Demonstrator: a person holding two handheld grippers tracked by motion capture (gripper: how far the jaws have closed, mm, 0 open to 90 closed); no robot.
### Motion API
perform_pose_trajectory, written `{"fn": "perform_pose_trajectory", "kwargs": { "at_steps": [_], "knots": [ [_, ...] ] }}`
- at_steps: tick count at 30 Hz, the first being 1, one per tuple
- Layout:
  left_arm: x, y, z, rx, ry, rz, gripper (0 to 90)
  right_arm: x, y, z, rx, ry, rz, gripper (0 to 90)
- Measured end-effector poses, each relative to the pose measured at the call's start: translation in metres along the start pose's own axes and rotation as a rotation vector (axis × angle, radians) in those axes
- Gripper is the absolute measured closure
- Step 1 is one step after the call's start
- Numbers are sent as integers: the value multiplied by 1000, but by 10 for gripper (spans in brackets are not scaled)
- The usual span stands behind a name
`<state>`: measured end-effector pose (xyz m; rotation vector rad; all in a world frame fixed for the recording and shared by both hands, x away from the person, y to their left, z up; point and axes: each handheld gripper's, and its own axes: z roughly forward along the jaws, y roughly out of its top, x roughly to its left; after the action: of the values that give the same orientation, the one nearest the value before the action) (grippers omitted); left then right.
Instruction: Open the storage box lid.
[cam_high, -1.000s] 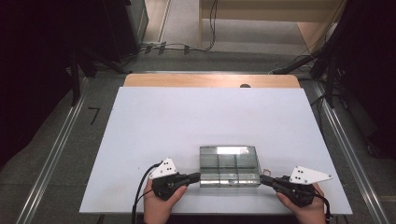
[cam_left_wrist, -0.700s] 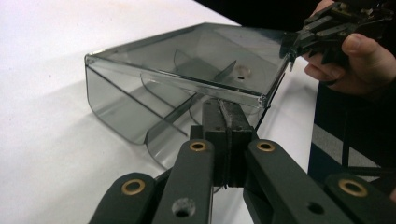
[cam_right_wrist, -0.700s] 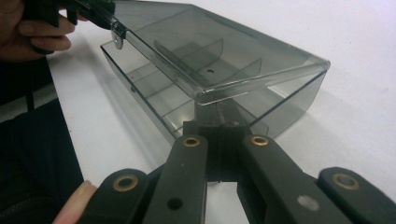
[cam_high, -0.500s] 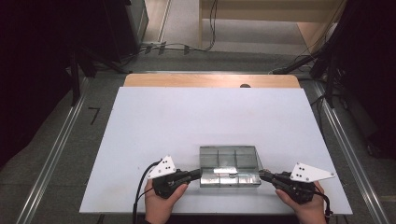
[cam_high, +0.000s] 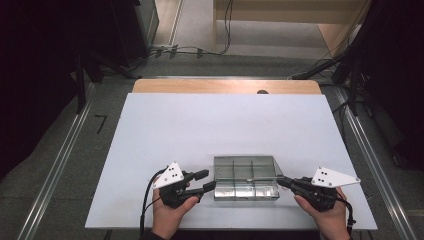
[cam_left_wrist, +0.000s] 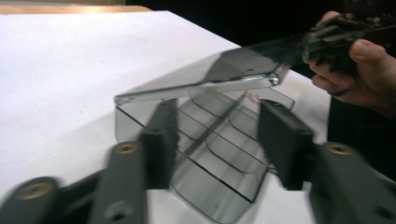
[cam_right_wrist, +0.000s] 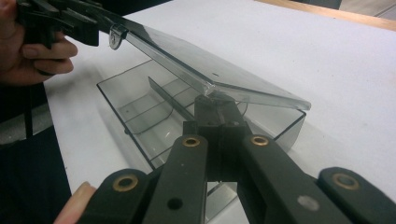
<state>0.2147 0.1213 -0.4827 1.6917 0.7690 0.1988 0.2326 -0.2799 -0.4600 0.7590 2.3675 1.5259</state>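
The clear smoke-grey plastic compartment box (cam_high: 246, 178) rests near the front edge of the white worktop (cam_high: 200, 125), between both grippers. Its hinged transparent lid (cam_right_wrist: 205, 70) is partly raised and tilted over the divided tray. The right gripper (cam_high: 281, 182) has its jaws together, clamped on the lid's edge. The left gripper (cam_high: 206, 181) sits at the box's left end with its jaws apart, straddling the tray's end wall.
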Motion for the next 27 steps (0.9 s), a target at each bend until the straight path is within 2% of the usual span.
{"fn": "perform_pose_trajectory", "kwargs": {
  "at_steps": [6,8,9,15,20,22,24,27],
  "knots": [
    [7,7,8,3,66,-19,107,-3,7,3,-2,-1,4,880],
    [10,9,11,12,68,-26,21,-4,10,3,-6,-2,8,881],
    [11,11,13,16,61,-27,8,-5,11,4,-10,-1,10,881],
    [16,20,24,22,71,-13,0,-10,18,7,-17,-5,15,881],
    [21,25,35,33,63,-8,0,-14,24,10,-21,-6,18,881],
    [22,26,39,45,66,6,2,-14,26,11,-23,-5,26,881],
    [23,27,42,55,52,16,54,-16,28,12,-28,-2,21,880],
    [26,28,47,69,79,5,135,-17,31,14,-30,0,26,881]
  ]
}}
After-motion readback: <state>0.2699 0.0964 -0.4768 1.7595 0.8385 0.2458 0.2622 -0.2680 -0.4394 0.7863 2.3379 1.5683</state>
